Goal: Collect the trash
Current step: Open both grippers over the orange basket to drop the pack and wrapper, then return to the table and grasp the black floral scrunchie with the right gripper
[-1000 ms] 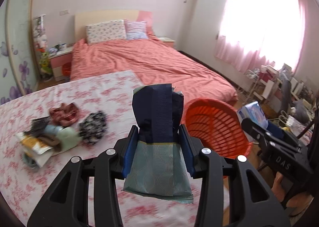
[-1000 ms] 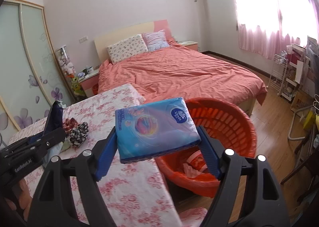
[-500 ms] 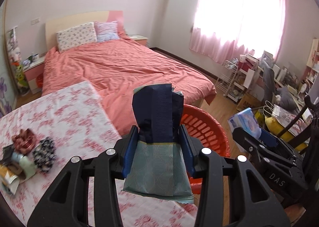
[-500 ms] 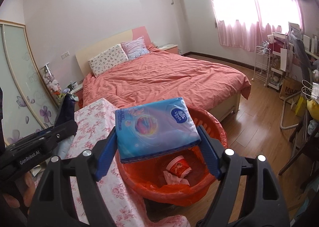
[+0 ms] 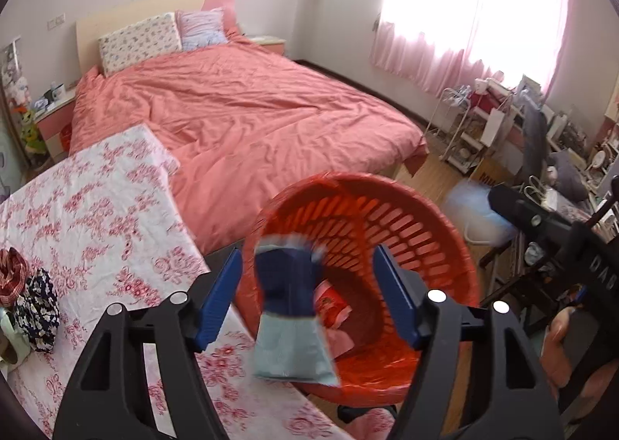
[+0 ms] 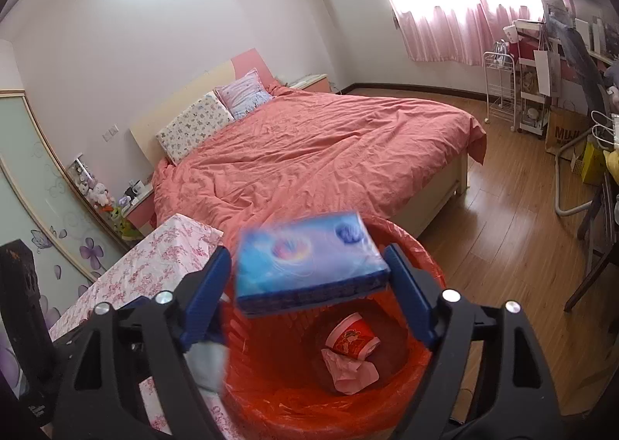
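Note:
In the left wrist view my left gripper (image 5: 309, 285) hangs over the orange basket (image 5: 445, 246), its jaws opening. A dark blue and teal packet (image 5: 288, 308) is blurred between them, clear of both pads. In the right wrist view my right gripper (image 6: 305, 277) is also above the basket (image 6: 421, 250) with its jaws opening. The blue tissue pack (image 6: 309, 266) sits blurred between the pads, with a gap showing at the left pad. A red paper cup (image 6: 352, 335) and crumpled pink paper (image 6: 348, 366) lie in the basket.
The table with the floral cloth (image 5: 96, 208) stands left of the basket, with a dark patterned bundle (image 5: 36, 304) and a red item (image 5: 11, 277) at its left edge. A bed (image 5: 232, 111) lies behind. Shelves and bags (image 6: 541, 91) line the right wall.
Both grippers swung from over the table to above the basket and sank a little. Their jaws spread, and the packet and the tissue pack came loose and now blur downward.

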Demonstrator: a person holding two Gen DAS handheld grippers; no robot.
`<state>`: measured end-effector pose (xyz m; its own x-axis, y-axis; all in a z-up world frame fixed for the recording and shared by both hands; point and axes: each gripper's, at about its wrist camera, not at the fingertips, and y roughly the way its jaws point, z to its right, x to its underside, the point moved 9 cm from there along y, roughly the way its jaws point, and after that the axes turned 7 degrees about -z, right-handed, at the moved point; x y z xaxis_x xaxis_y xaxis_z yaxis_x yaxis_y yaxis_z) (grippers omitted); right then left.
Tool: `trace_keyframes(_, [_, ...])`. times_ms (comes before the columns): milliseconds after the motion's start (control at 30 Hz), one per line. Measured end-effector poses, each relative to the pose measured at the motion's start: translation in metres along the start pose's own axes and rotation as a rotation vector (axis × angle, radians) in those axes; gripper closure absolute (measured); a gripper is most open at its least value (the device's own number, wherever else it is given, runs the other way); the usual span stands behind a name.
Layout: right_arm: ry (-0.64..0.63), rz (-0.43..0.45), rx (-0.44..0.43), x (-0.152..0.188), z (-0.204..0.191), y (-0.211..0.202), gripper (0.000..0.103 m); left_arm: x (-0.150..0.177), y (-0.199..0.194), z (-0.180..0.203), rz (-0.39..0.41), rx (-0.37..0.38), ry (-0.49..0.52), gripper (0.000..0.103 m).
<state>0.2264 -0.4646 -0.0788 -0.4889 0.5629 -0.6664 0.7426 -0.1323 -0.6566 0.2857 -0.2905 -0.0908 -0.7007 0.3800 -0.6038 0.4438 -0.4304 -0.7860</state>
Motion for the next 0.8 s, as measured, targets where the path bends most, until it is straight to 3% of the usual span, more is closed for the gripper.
trace_keyframes(233, [-0.057,-0.010,0.054,0.017,-0.008,0.003,0.019,0.018,-0.009,-0.035,-0.022,-0.089,-0.034,0.029])
trace_keyframes(433, [-0.108,-0.029,0.054,0.036,-0.033,-0.001,0.019,0.043,-0.043,-0.084,0.005,-0.203,-0.076,0.027])
trace_keyframes(567, [-0.155,-0.055,0.042,0.049,-0.062,-0.002,0.019,0.060,-0.071,-0.125,0.032,-0.271,-0.125,0.019])
trace_keyframes(800, [-0.278,-0.097,0.009,0.084,-0.129,0.003,0.019,0.093,-0.116,-0.192,0.072,-0.402,-0.203,0.019])
